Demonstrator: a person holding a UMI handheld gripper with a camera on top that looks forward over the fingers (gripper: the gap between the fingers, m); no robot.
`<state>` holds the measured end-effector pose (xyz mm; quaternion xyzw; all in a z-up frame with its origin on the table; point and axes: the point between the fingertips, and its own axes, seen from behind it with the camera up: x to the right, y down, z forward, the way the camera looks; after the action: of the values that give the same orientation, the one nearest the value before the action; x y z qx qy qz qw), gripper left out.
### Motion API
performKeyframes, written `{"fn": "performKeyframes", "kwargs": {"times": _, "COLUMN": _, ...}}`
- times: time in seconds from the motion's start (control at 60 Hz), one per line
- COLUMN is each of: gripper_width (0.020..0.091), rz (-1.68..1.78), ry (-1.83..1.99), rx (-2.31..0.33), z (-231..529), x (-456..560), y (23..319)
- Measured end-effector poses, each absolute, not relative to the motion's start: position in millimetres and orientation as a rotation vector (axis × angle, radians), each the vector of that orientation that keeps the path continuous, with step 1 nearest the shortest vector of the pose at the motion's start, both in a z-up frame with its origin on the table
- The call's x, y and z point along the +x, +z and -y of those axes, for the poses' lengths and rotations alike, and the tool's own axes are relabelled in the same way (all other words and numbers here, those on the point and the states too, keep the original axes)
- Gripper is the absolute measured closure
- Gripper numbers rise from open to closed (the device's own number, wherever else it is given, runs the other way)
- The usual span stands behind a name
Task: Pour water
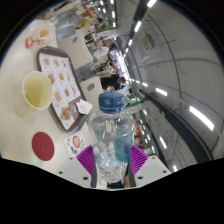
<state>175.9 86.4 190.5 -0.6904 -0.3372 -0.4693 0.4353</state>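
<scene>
I hold bottle (pixel 110 135) clamped in jaws, upright, cap on, so nothing spills; cup (pixel 36 91) waits on counter (pixel 25 125) beyond, left.

Bottle (pixel 109 135) between tongs (pixel 110 163); cup (pixel 36 91) beyond, left.

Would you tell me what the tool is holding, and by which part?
The tool holds a water bottle by its lower body, upright between both pads.

I can read nothing: the tray's (pixel 58 85) printed sheet (pictures, perhaps a menu) and the bottle (pixel 111 135) show no legible text.
</scene>
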Motion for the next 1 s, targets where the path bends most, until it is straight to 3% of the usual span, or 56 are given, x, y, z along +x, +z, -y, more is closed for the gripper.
{"fn": "performKeyframes", "kwargs": {"times": 0.117, "gripper_width": 0.0678, "rz": 1.099, "ry": -1.416, "rx": -1.533, "z": -98, "x": 137, "y": 202}}
{"fn": "performKeyframes", "kwargs": {"times": 0.35, "gripper_width": 0.0678, "rz": 1.508, "ry": -1.714, "rx": -1.275, "z": -110, "x": 93, "y": 181}}
{"fn": "performKeyframes", "kwargs": {"times": 0.55, "gripper_width": 0.0677, "rz": 1.546, "ry": -1.703, "rx": -1.332, "z": -106, "x": 92, "y": 174}}
{"fn": "performKeyframes", "kwargs": {"times": 0.683, "gripper_width": 0.0677, "rz": 1.333, "ry": -1.512, "rx": -1.499, "z": -102, "x": 92, "y": 190}}
{"fn": "performKeyframes", "kwargs": {"times": 0.9, "gripper_width": 0.068, "rz": 0.58, "ry": -0.796, "rx": -1.844, "z": -87, "x": 94, "y": 232}}
{"fn": "performKeyframes", "kwargs": {"times": 1.0, "gripper_width": 0.0679, "rz": 0.318, "ry": -0.482, "rx": -1.912, "z": -84, "x": 99, "y": 226}}
